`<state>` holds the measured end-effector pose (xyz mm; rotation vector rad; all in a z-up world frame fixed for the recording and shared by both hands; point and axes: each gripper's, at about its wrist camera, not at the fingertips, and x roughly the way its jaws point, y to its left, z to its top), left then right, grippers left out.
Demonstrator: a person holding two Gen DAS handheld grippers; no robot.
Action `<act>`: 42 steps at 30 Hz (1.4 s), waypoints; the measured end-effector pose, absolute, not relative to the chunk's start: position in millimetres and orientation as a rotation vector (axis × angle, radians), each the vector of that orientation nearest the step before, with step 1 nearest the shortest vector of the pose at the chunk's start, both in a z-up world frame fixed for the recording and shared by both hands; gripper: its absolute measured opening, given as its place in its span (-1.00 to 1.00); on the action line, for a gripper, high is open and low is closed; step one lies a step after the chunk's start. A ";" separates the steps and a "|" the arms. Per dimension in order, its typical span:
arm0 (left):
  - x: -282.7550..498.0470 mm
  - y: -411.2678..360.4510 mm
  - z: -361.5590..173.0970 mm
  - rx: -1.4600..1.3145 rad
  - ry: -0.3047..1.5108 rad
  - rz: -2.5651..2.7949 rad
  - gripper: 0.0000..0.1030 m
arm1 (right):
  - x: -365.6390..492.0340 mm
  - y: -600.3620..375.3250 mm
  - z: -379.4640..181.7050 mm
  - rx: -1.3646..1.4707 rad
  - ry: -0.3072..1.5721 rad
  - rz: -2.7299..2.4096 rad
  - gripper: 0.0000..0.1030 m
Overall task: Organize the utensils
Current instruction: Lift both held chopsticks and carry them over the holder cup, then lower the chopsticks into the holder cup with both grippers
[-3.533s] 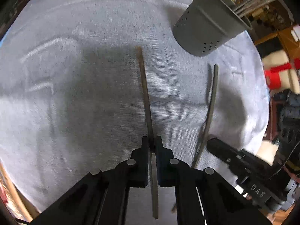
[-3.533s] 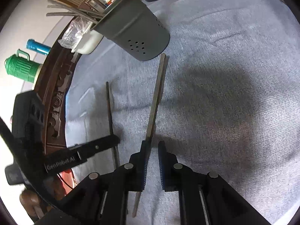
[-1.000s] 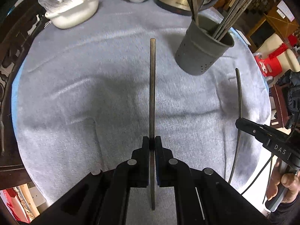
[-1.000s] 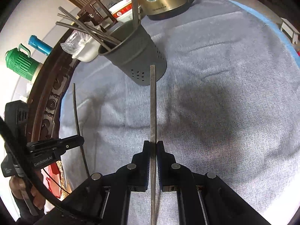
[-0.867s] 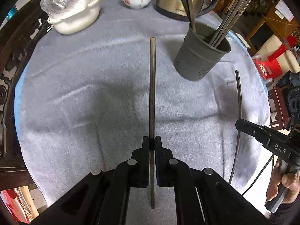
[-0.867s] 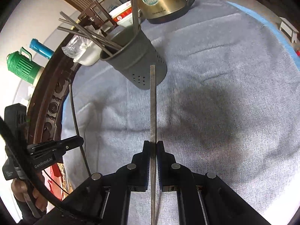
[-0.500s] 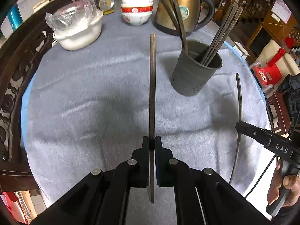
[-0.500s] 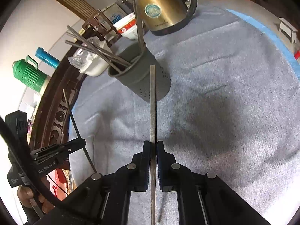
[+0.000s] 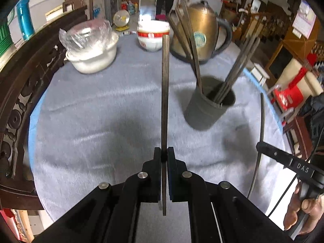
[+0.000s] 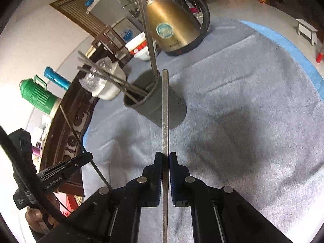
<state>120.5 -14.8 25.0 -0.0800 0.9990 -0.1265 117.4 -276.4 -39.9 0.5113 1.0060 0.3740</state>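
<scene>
Two grippers were each closed on a single chopstick above a round table covered with a grey cloth (image 9: 85, 109). At the far left of the left wrist view, a dark carved wooden railing (image 9: 22, 85) curved along the table edge. A white bowl wrapped in clear plastic (image 9: 91, 48) stood at the far left of the cloth, with a red-and-white bowl (image 9: 152, 37) beside it and a brass-coloured kettle (image 9: 199, 34) further right.

At centre, the left gripper (image 9: 164, 156) was pressed onto the left chopstick (image 9: 165, 93), which ran straight forward between the fingers, its rear end projecting behind them. To the right of it, a dark grey utensil holder (image 9: 206, 111) stood on the cloth, holding several chopsticks (image 9: 237, 68) that leaned outward over its rim. Further right, the right gripper (image 9: 261, 146) was seen side-on, with its thin chopstick rising from it and the person's right hand (image 9: 303, 208) on the handle.

In the right wrist view, a green thermos (image 10: 38, 95) and a blue cylinder (image 10: 57, 78) appeared at the left, beyond the railing. Below them, the left gripper was visible from the side. At centre, the right gripper was clamped on the right chopstick (image 10: 165, 111), whose tip overlapped the holder's rim in the picture; actual contact could not be judged. The cloth at the right lay bare, bordered by a blue edge (image 10: 291, 48).
</scene>
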 end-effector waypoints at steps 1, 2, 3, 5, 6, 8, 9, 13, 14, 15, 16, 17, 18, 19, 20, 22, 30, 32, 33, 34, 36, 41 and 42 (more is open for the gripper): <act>121.4 -13.2 29.3 -0.090 0.983 -0.123 -0.89 | 118.3 -278.2 -36.0 0.520 0.988 0.370 -0.85; 122.7 -11.7 33.4 -0.102 0.969 -0.119 -0.89 | 119.4 -279.7 -33.4 0.528 0.977 0.368 -0.85; 124.2 -10.4 37.7 -0.119 0.955 -0.122 -0.89 | 120.6 -281.7 -30.2 0.540 0.962 0.367 -0.85; 126.4 -7.8 47.5 -0.156 0.917 -0.126 -0.89 | 122.9 -286.3 -22.1 0.563 0.922 0.358 -0.85; 126.7 -7.8 52.1 -0.164 0.900 -0.121 -0.89 | 124.1 -288.0 -17.6 0.569 0.902 0.352 -0.85; 127.8 -6.8 64.8 -0.196 0.847 -0.125 -0.89 | 126.0 -291.6 -7.5 0.585 0.856 0.345 -0.85; 128.8 -7.2 70.2 -0.207 0.824 -0.124 -0.89 | 127.0 -293.2 -2.4 0.592 0.835 0.341 -0.85; 133.8 -7.4 87.7 -0.253 0.743 -0.110 -0.89 | 131.2 -300.2 19.6 0.620 0.728 0.310 -0.85; 135.9 -8.2 89.9 -0.259 0.730 -0.103 -0.89 | 131.9 -301.0 26.3 0.621 0.695 0.298 -0.85; 139.2 -8.7 91.8 -0.270 0.720 -0.104 -0.89 | 132.4 -301.0 31.7 0.620 0.669 0.291 -0.85; 142.7 -9.7 93.4 -0.280 0.713 -0.101 -0.89 | 133.9 -300.8 37.7 0.617 0.638 0.284 -0.85; 144.7 -9.5 93.6 -0.288 0.705 -0.097 -0.89 | 135.2 -300.8 41.7 0.615 0.620 0.276 -0.85; 147.1 -10.4 95.6 -0.298 0.692 -0.095 -0.89 | 137.0 -300.7 44.8 0.614 0.603 0.268 -0.85; 148.3 -11.2 97.2 -0.306 0.681 -0.100 -0.89 | 139.2 -300.7 47.6 0.616 0.588 0.260 -0.85; 149.2 -11.4 98.9 -0.314 0.668 -0.100 -0.89 | 141.1 -301.0 50.4 0.616 0.571 0.252 -0.85; 151.3 -12.6 102.7 -0.329 0.634 -0.098 -0.89 | 144.2 -301.7 53.9 0.613 0.543 0.236 -0.85; 162.6 -17.0 103.3 -0.392 0.570 -0.099 -0.89 | 154.2 -298.5 62.1 0.584 0.414 0.144 -0.85; 166.6 -18.2 102.2 -0.396 0.564 -0.098 -0.89 | 158.2 -296.3 64.8 0.578 0.378 0.130 -0.85; 168.6 -19.3 101.8 -0.394 0.560 -0.097 -0.89 | 160.2 -294.3 66.8 0.574 0.361 0.125 -0.85; 169.0 -19.7 102.1 -0.394 0.556 -0.095 -0.89 | 161.8 -292.3 68.5 0.568 0.349 0.120 -0.85; 172.9 -20.6 101.6 -0.393 0.551 -0.096 -0.89 | 167.4 -285.5 71.9 0.542 0.326 0.115 -0.85; 179.4 -25.8 95.7 -0.381 0.548 -0.098 -0.89 | 178.0 -268.0 68.1 0.472 0.302 0.094 -0.85; 180.0 -27.0 94.2 -0.375 0.549 -0.098 -0.89 | 179.5 -265.0 65.3 0.458 0.303 0.091 -0.85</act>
